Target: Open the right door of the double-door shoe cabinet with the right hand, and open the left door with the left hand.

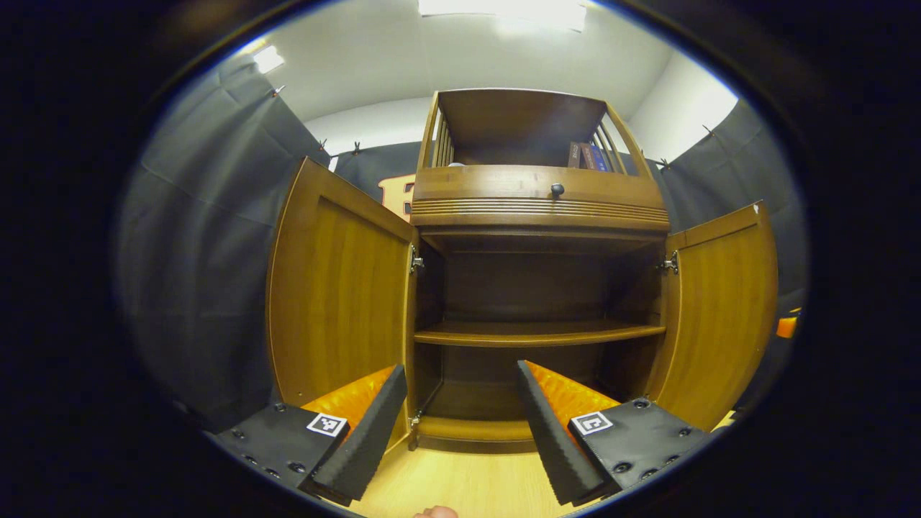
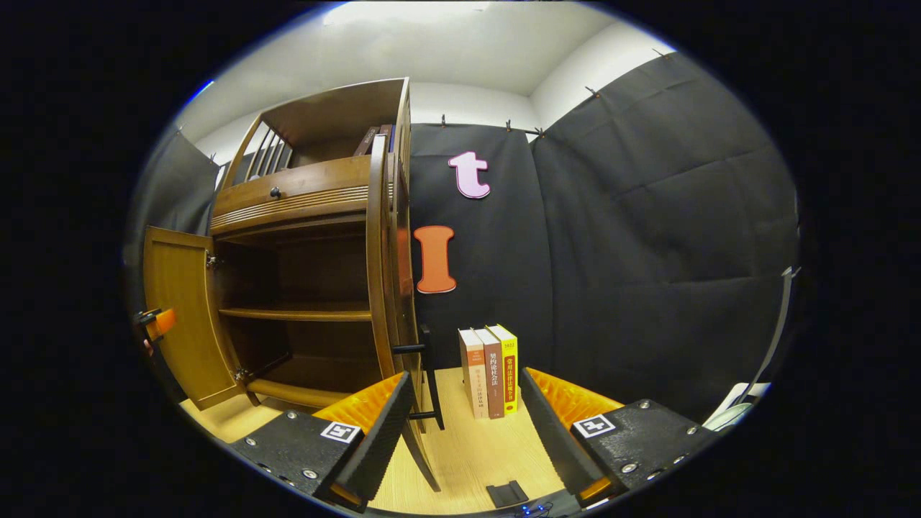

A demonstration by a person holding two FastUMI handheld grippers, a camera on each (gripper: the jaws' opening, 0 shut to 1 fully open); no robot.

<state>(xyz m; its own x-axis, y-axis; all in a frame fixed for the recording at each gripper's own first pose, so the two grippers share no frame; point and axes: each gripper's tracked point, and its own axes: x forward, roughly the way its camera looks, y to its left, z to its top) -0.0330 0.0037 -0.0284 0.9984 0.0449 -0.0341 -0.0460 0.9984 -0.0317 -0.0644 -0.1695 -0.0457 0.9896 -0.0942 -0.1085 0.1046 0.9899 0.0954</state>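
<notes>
now both doors (image 1: 338,302) open, grippers (image 1: 460,417) empty

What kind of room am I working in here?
Likely a staged recording booth, not a home: black cloth walls clipped up around a wooden shoe cabinet, doors open, with three books standing on the floor.

Bright ceiling glare, strong fisheye warping

Three books (image 2: 489,373) stand upright on the floor just right of the shoe cabinet (image 2: 316,237). Their spines carry Chinese characters: the middle one reads 婚内论社会法, the right one 常用法律法规; the left spine is too faint to read.
</notes>
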